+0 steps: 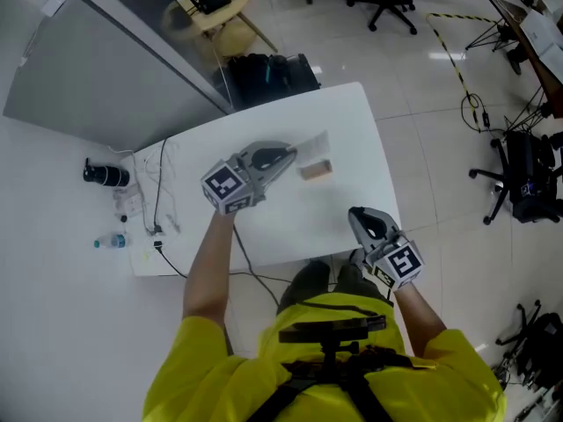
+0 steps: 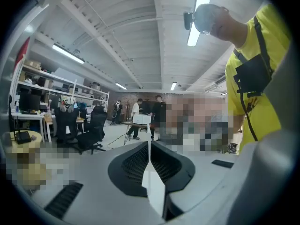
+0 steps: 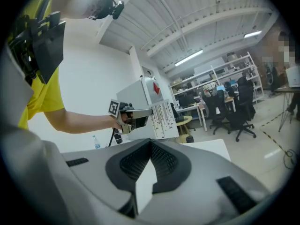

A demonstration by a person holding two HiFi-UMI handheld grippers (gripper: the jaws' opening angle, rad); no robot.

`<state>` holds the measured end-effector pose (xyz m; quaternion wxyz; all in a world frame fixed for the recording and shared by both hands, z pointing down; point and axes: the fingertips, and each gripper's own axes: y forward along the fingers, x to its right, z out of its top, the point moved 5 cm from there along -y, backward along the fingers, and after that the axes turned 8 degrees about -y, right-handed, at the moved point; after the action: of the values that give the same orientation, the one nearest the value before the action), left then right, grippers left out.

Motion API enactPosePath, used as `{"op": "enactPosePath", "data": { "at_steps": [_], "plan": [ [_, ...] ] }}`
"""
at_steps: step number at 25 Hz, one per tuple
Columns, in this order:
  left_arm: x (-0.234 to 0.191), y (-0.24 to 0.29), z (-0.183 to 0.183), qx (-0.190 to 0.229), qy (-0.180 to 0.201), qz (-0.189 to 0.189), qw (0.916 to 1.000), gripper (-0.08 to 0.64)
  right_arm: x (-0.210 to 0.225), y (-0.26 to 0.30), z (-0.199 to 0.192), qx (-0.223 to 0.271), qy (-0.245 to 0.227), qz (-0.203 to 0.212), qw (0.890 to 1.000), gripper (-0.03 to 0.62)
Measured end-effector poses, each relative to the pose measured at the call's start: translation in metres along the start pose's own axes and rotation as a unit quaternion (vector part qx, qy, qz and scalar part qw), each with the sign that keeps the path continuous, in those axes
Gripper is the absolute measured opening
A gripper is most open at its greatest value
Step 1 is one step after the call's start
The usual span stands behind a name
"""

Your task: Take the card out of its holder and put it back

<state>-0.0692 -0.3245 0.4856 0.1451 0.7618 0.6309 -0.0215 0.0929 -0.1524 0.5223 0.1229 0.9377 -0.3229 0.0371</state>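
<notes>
Holder [image 1: 315,170] lies on the table [image 1: 352,126] (cables [image 1: 159,192] at its left end).

The person wears a yellow short-sleeved shirt [image 1: 211,367] crossed by black harness straps [image 1: 281,394], with a black mount [image 1: 332,331] fixed at the chest. Below it show what may be dark trousers [image 1: 310,281]; the steep view leaves that unsure. The left gripper [image 1: 290,155] and the right gripper [image 1: 355,213] have smooth grey shells. Each carries a cube [image 1: 227,187] faced with black-and-white square markers. Inside the jaws sit dark ribbed pads [image 2: 133,163]. A thin black cable [image 1: 249,266] hangs from the left gripper.
</notes>
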Motion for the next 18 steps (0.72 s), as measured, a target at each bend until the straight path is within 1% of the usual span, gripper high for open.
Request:
{"op": "enactPosePath", "data": {
  "at_steps": [6, 10, 14, 18],
  "plan": [
    [-0.026, 0.026, -0.068, -0.016, -0.023, -0.025, 0.9993, 0.017, 0.017, 0.009, -0.033, -0.016, 0.025, 0.002, 1.0, 0.006],
    [-0.039, 0.038, -0.101, -0.023, -0.032, -0.026, 0.9989, 0.017, 0.025, 0.009, -0.055, -0.03, 0.04, -0.003, 0.999, 0.006],
    [-0.047, 0.042, -0.122, -0.018, -0.043, -0.03, 0.9984, 0.017, 0.028, 0.007, -0.072, -0.045, 0.052, -0.01, 0.998, 0.006],
    [-0.051, 0.046, -0.133, -0.025, -0.032, -0.037, 0.9985, 0.017, 0.028, 0.005, -0.084, -0.052, 0.059, -0.014, 0.997, 0.006]
  ]
}}
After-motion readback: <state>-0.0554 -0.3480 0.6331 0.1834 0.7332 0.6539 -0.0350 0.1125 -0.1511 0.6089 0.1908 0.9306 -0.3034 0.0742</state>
